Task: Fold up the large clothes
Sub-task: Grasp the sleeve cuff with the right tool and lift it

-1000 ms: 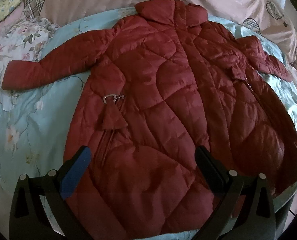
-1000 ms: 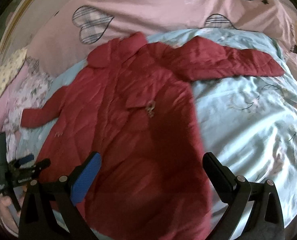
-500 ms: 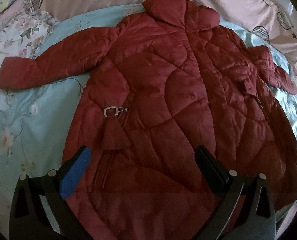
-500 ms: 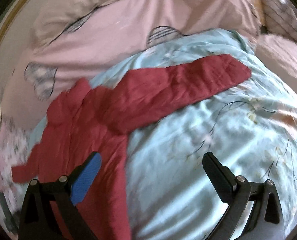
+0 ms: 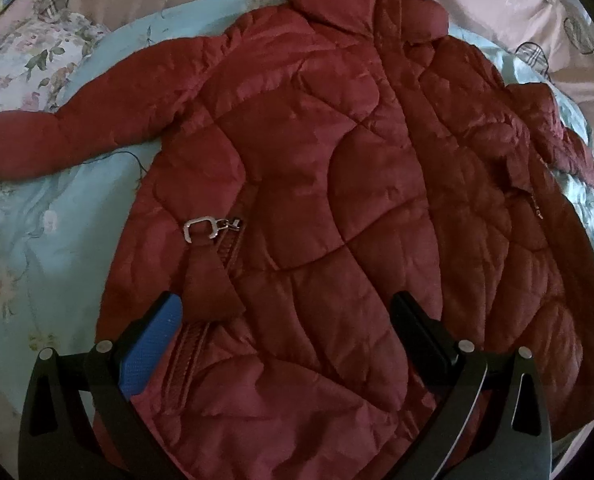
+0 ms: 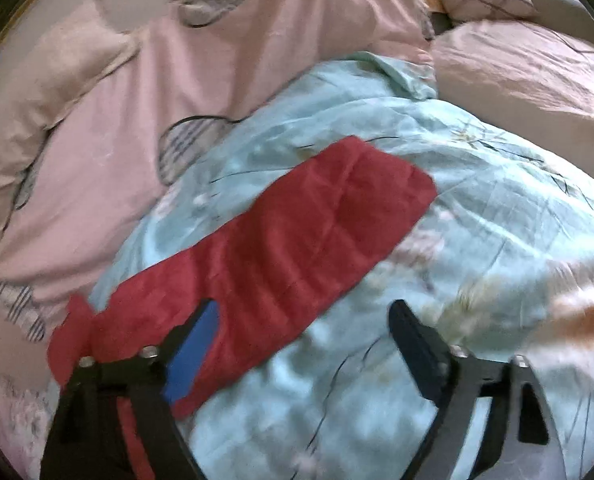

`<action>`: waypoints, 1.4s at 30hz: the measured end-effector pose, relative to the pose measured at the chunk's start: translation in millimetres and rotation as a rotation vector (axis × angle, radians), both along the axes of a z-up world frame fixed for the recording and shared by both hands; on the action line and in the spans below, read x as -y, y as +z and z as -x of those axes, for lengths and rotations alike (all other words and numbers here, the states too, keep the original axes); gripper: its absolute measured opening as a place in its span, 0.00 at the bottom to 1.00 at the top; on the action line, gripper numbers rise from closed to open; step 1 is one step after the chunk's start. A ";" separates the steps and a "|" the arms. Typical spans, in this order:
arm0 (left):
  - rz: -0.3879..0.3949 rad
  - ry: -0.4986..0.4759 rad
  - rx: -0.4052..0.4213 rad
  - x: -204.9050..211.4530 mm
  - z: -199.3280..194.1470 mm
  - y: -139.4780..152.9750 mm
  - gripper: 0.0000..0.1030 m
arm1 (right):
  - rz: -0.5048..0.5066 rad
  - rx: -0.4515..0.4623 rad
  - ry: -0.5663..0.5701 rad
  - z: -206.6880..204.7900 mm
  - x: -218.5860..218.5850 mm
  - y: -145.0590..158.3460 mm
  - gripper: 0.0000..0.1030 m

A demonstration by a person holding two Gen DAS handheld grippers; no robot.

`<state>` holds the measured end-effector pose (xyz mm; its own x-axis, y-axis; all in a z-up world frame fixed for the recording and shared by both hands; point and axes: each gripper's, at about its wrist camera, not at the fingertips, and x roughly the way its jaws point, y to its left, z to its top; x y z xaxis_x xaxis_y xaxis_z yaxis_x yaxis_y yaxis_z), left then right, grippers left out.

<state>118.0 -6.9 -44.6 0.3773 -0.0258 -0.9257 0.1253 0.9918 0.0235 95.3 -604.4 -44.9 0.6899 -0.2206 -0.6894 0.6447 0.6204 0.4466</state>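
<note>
A dark red quilted coat (image 5: 337, 200) lies flat on the bed, collar at the far end, sleeves spread to both sides. A metal clasp (image 5: 201, 230) sits on its left front. My left gripper (image 5: 285, 320) is open and empty, hovering over the coat's lower part. In the right wrist view the coat's right sleeve (image 6: 297, 248) stretches out over the light blue quilt (image 6: 477, 200). My right gripper (image 6: 305, 332) is open and empty above the sleeve's near edge, its blue-padded finger over the sleeve, the other over the quilt.
A pink duvet with plaid heart patches (image 6: 117, 120) lies beyond the quilt. Pink pillows (image 6: 537, 72) sit at the far right. A floral sheet (image 5: 25, 64) lies left of the coat's left sleeve (image 5: 81, 128).
My right gripper has swung right, away from the coat body and closer to the right sleeve. My left gripper has moved forward and lower over the coat. Both stayed open.
</note>
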 end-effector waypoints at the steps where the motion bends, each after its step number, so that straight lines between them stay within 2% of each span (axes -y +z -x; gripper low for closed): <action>1: -0.001 0.000 -0.004 1.0 -1.6 -1.9 1.00 | 0.000 -0.007 -0.006 -4.4 7.2 -4.6 0.75; 4: -0.007 -0.001 -0.012 4.4 -5.6 -6.8 1.00 | -0.020 -0.002 -0.014 -14.5 22.4 -17.9 0.67; 9: -0.015 -0.005 -0.020 8.8 -11.2 -13.3 1.00 | -0.059 0.020 -0.037 -27.0 41.7 -34.0 0.60; 10: -0.017 -0.005 -0.022 9.9 -11.6 -14.4 1.00 | -0.072 0.040 -0.048 -27.0 46.3 -36.4 0.54; 11: -0.018 -0.006 -0.025 11.0 -12.8 -15.8 1.00 | -0.078 0.053 -0.053 -27.1 48.4 -37.5 0.42; 12: -0.017 -0.007 -0.028 12.1 -13.8 -17.3 1.00 | -0.086 0.071 -0.058 -27.3 51.8 -38.3 0.35; 13: -0.015 -0.009 -0.028 13.0 -14.6 -18.2 1.00 | -0.094 0.086 -0.058 -27.5 53.6 -38.1 0.20; 14: -0.015 -0.012 -0.030 14.1 -14.8 -19.7 1.00 | -0.100 0.123 -0.055 -25.8 54.1 -35.8 0.12; 19: -0.005 -0.018 -0.028 16.0 -14.2 -22.9 1.00 | -0.051 0.205 -0.005 -23.2 38.1 -13.6 0.08; 26: 0.003 -0.025 -0.007 14.9 -10.5 -20.2 1.00 | 0.003 0.277 0.141 -34.4 -11.1 26.4 0.07; 34: 0.029 0.015 0.003 -2.4 -12.3 -16.2 1.00 | 0.054 0.339 0.393 -56.9 -111.4 75.1 0.07; 42: 0.091 0.057 0.002 -25.0 -17.8 -12.5 1.00 | 0.014 0.336 0.635 -92.1 -215.2 81.1 0.07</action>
<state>135.8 18.0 -57.1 0.3823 -0.0884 -0.9198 0.0687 0.9954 -0.0671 187.4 -389.2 36.1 0.8624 0.2866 -0.4173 -0.0136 0.8372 0.5468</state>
